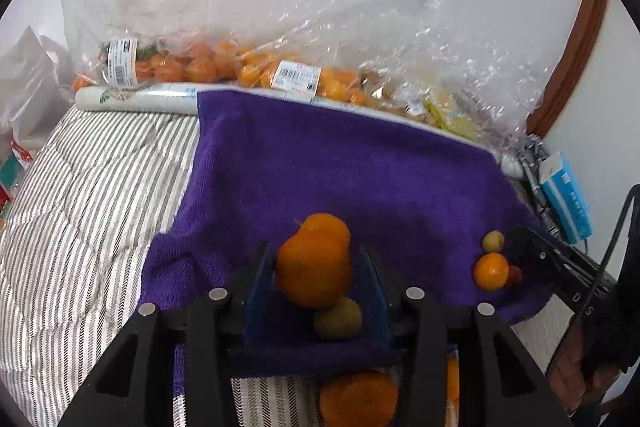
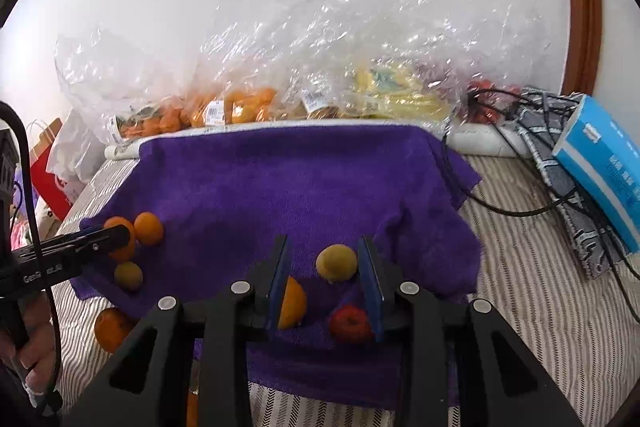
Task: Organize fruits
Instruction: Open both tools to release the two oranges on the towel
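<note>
Big orange [image 1: 314, 269] sits on the purple towel [image 1: 340, 167], right between the left gripper [image 1: 316, 267] fingers, spread wide either side. Right gripper [image 2: 324, 267], also apart, brackets a yellow-green fruit [image 2: 336, 262]; red fruit [image 2: 351, 323] just nearer.

On my purple towel [image 2: 280, 187], a big orange [image 1: 314, 269] sits between my left tongs' blue pads with another orange [image 1: 326, 225] just behind and a green-yellow plum [image 1: 338, 319] touching its near side. Between my right pads lie a yellowish plum [image 2: 337, 262], a red fruit [image 2: 351, 324] and an orange [image 2: 294, 303].
</note>
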`<state>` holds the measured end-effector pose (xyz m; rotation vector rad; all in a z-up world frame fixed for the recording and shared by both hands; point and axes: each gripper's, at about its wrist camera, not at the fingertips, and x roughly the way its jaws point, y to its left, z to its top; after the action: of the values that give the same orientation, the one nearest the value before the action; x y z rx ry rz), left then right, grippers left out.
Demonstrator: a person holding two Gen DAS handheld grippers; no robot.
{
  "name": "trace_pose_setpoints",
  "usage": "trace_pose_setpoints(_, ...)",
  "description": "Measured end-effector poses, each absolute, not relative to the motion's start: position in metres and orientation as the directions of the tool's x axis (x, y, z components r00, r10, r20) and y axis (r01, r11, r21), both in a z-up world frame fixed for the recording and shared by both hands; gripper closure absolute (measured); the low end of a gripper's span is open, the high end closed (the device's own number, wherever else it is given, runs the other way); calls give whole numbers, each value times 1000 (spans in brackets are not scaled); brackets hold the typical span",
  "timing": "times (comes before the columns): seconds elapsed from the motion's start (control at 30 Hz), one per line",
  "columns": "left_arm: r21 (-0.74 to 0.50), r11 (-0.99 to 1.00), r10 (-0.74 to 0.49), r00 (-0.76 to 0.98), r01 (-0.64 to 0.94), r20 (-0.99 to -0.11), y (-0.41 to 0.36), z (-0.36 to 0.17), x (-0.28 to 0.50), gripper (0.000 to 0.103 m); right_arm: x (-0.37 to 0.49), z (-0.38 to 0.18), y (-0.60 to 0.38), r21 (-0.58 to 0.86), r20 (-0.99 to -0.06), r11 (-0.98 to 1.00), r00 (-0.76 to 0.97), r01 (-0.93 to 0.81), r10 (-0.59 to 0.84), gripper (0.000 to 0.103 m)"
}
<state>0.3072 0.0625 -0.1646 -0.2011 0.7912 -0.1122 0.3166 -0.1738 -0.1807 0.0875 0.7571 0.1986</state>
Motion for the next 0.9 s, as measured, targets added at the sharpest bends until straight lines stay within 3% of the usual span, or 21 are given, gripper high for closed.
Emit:
trace_pose_setpoints(0.4,-202,978,-168,750,46,-640,58,-143,294,56,292,-148,-162,80,-590,984,788,-162,178,64)
trace_pose_setpoints(0.73,-135,991,-89,776,5,-625,72,-125,264,50,251,-137,-178,104,-636,986,754,-126,164,64)
trace_pose_setpoints(0.9,-171,985,-92,754,-27,-650,91,-133,243,50,230,-157,-177,205,-672,966,695,-159,257,64)
